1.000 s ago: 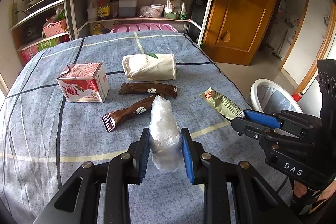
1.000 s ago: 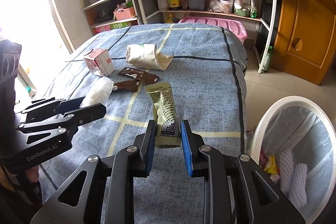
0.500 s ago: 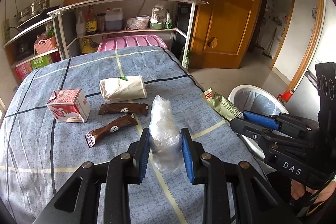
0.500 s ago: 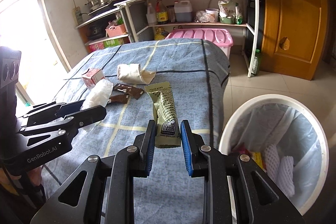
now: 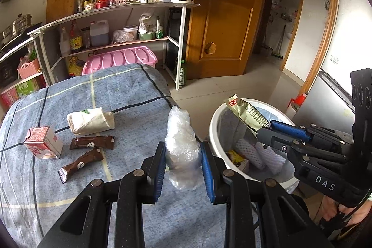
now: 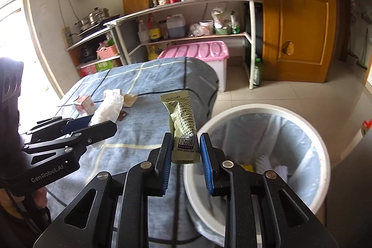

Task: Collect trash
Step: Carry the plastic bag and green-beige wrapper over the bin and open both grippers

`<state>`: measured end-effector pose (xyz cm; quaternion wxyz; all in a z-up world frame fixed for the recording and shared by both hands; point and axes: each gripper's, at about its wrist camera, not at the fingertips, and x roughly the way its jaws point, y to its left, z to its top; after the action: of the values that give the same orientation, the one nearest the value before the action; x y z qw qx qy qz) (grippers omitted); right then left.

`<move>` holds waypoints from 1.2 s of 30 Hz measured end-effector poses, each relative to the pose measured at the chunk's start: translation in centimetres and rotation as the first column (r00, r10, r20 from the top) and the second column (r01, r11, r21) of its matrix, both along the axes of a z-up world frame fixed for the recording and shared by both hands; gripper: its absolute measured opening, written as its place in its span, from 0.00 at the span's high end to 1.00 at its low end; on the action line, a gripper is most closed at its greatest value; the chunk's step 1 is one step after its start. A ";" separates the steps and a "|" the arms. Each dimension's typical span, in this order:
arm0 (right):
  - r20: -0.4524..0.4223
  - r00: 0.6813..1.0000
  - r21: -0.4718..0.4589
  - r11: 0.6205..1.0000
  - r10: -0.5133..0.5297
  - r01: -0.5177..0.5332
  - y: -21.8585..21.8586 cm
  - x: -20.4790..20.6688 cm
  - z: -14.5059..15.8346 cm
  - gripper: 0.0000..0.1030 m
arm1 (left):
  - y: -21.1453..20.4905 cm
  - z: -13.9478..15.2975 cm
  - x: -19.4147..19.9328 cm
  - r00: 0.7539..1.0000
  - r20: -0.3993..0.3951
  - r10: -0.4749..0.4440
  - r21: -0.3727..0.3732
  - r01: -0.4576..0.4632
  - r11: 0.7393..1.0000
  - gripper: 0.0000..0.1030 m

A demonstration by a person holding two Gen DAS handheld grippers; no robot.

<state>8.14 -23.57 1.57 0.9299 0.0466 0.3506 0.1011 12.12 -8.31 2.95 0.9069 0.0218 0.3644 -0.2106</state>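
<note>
My left gripper (image 5: 183, 156) is shut on a crumpled clear plastic bag (image 5: 182, 141) and holds it above the right edge of the blue table (image 5: 130, 90). My right gripper (image 6: 186, 151) is shut on a green snack wrapper (image 6: 183, 124) and holds it at the near rim of the white trash bin (image 6: 323, 155). In the left wrist view the wrapper (image 5: 248, 112) hangs over the bin (image 5: 215, 129). On the table lie a red milk carton (image 5: 43, 142), a beige paper bag (image 5: 90, 120) and two brown wrappers (image 5: 91, 143).
The bin has a liner and holds white foam nets (image 5: 267, 153) and other trash. A shelf rack (image 5: 116, 15) with bottles and a kettle stands behind the table, with a pink storage box (image 5: 121, 57) under it. A wooden door (image 5: 225, 15) is at the right.
Both grippers have moved right, off the middle of the table and towards the bin, each still holding its piece of trash. The green wrapper is now over the bin's rim.
</note>
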 end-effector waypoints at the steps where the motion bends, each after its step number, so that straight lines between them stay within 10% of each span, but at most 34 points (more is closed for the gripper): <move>1: 0.000 1.000 -0.002 1.000 -0.016 0.016 -0.7 -0.2 0.1 0.76 | -0.7 0.0 0.0 1.000 0.000 -0.013 -0.001 0.013 1.000 0.71; 18: -0.061 0.978 -0.041 0.980 -0.199 0.197 -10.0 -1.6 -1.6 0.76 | -10.7 -2.7 1.3 0.985 -0.076 -0.157 0.002 0.158 0.987 0.71; 36: -0.120 0.960 -0.076 0.966 -0.253 0.245 -11.6 -0.9 -3.8 0.75 | -12.6 -3.9 1.2 0.985 -0.083 -0.150 0.051 0.155 0.987 0.61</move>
<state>7.28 -35.15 -2.23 0.9116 0.0688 0.4040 -0.0307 13.31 -20.91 -0.94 0.8720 0.0671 0.4029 -0.2698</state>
